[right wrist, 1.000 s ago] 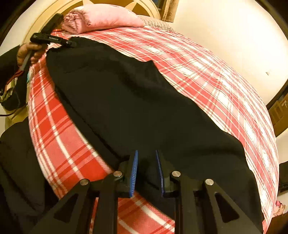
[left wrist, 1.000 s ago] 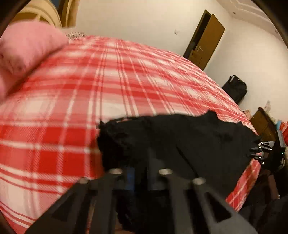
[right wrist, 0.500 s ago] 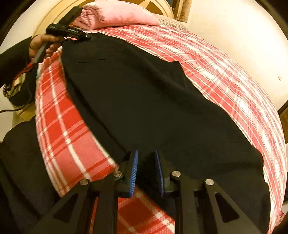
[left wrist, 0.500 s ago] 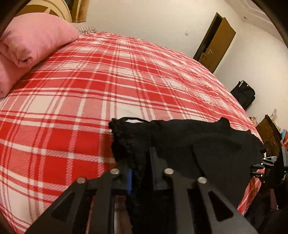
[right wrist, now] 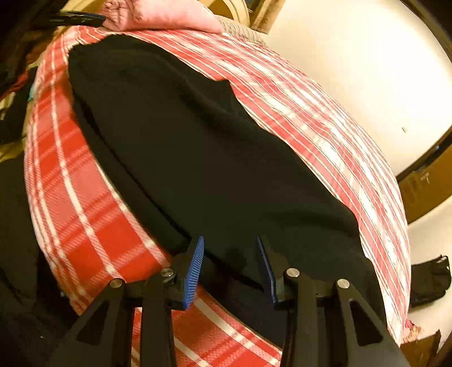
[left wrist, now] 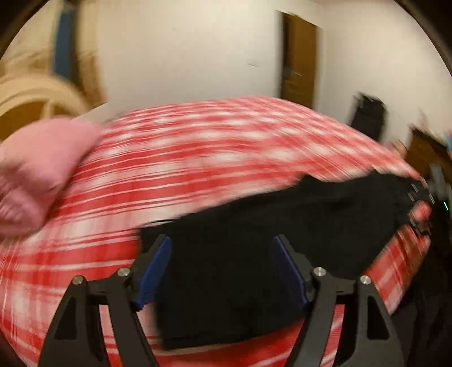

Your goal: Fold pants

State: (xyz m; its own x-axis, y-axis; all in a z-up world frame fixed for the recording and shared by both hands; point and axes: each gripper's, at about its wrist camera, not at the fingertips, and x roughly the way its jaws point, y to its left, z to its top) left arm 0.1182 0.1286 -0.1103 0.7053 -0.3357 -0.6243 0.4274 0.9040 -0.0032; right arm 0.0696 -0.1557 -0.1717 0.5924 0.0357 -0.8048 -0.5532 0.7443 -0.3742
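Black pants (right wrist: 197,158) lie flat along the near edge of the bed with the red-and-white plaid cover (right wrist: 93,220). In the blurred left wrist view the pants (left wrist: 282,225) stretch to the right from one end. My left gripper (left wrist: 221,245) is open just above that end, blue pads apart, nothing held. My right gripper (right wrist: 230,248) is open over the other end of the pants, with cloth lying between and below the pads but not pinched. The left gripper (right wrist: 79,18) shows at the far end in the right wrist view.
A pink pillow (left wrist: 36,169) lies at the head of the bed, also seen as the pink pillow (right wrist: 158,14). A brown door (left wrist: 299,59) and a black bag (left wrist: 367,115) stand by the far wall. Dark things (right wrist: 429,279) lie on the floor.
Both grippers have let go of the pants and opened. The left gripper has swung quickly, blurring its view, and the pants lie flat on the bed.
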